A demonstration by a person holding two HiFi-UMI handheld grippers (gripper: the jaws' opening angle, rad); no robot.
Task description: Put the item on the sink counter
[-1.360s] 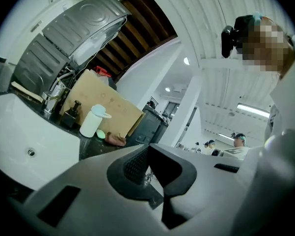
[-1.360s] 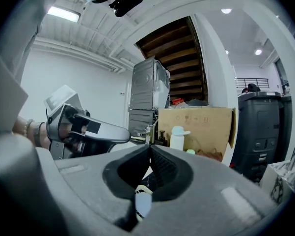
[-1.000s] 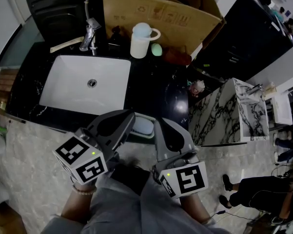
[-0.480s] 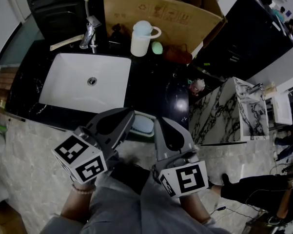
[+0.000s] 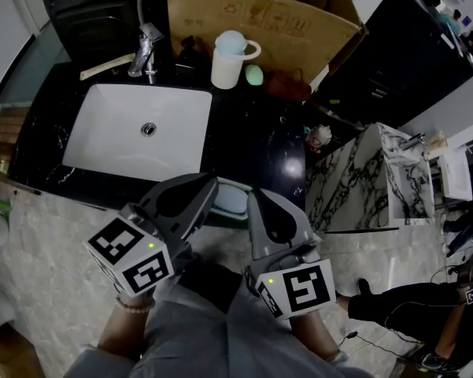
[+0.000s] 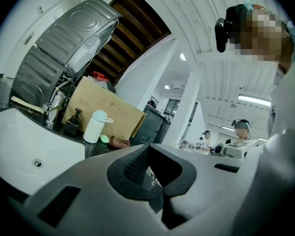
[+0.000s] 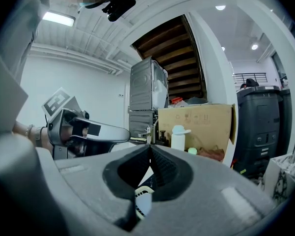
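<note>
Noted the black worktop (image 5: 260,136) round the white sink (image 5: 102,136), then left tool (image 5: 208,182) and right tool (image 5: 256,196) each pressed together on nothing, short of the front edge, and the pale blue item (image 5: 232,201) apparently resting there just past their tips; judged placed, only pulling back left.

- Counter (image 5: 256,144): black with faint white veins.
- Sink (image 5: 110,132): white.
- Cardboard box (image 5: 220,14): brown.
- Jug (image 5: 227,68): white, pale blue lid.
- Floor (image 5: 47,274): pale grey, mottled.
</note>
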